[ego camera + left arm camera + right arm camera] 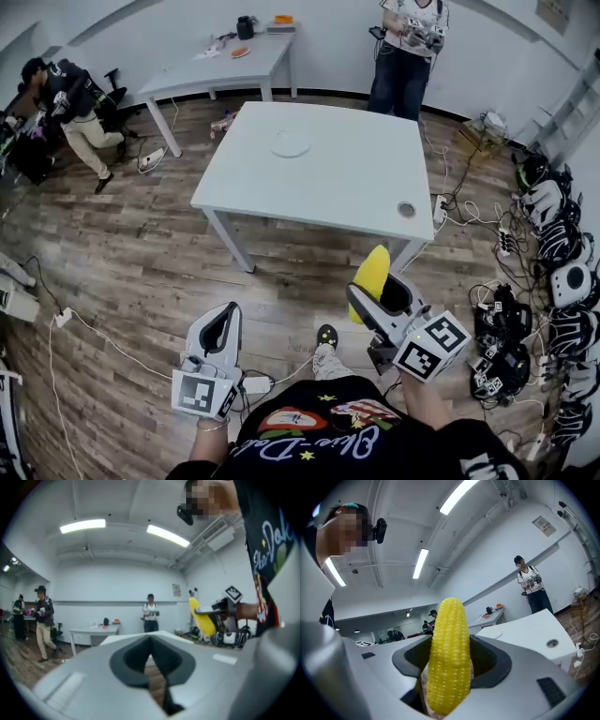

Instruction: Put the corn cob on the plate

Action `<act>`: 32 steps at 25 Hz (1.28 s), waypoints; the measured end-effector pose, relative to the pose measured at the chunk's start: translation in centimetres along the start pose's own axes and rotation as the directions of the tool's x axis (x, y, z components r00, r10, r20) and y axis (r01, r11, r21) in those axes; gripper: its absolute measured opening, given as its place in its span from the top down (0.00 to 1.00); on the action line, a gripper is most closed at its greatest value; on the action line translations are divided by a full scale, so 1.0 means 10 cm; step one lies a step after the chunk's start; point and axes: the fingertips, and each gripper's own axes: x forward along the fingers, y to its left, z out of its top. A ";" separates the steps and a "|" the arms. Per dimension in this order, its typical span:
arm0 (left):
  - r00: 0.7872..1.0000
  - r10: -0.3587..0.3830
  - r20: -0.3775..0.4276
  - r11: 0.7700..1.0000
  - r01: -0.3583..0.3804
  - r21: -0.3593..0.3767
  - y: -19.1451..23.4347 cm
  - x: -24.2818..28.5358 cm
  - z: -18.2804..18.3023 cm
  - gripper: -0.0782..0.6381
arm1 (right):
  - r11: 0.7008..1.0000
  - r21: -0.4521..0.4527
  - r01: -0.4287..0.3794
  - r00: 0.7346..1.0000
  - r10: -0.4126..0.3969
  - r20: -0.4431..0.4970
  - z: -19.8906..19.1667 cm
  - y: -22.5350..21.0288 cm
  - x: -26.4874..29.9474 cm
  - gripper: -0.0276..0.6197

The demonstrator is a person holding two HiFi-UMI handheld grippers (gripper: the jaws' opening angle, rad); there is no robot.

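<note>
Two grippers: right gripper (375,294) clamps cob (449,658); left gripper (223,324) closed, empty. Plate (291,144) well off on table (361,183). Close in, lay cob flat, release.

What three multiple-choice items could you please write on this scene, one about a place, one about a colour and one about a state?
1. Where does the plate lie?
A. on the floor
B. on the nearer white table
C. on a shelf

2. What colour is the corn cob?
A. yellow
B. green
C. red

3. What state is the right gripper in?
A. open and empty
B. shut on the plate
C. shut on the corn cob

Answers:
1. B, since the head view shows the plate on the tabletop.
2. A, since its kernels are yellow in the right gripper view.
3. C, since the right gripper view shows the jaws closed on the cob.
</note>
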 end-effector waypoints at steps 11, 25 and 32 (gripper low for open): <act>1.000 -0.011 0.027 1.000 0.011 -0.008 0.43 1.86 0.21 0.91 | 0.995 -0.093 -0.046 0.999 0.045 -0.007 0.67 -1.29 1.18 0.59; 0.997 -0.049 0.058 0.999 0.050 -0.022 2.08 3.63 0.12 0.91 | 0.993 -0.114 -0.020 0.993 0.007 -0.121 0.64 -2.30 3.34 0.59; 0.992 -0.111 0.054 0.994 0.112 -0.008 2.85 4.34 0.13 0.91 | 0.990 -0.141 0.026 0.971 -0.058 -0.230 0.48 -2.68 4.38 0.59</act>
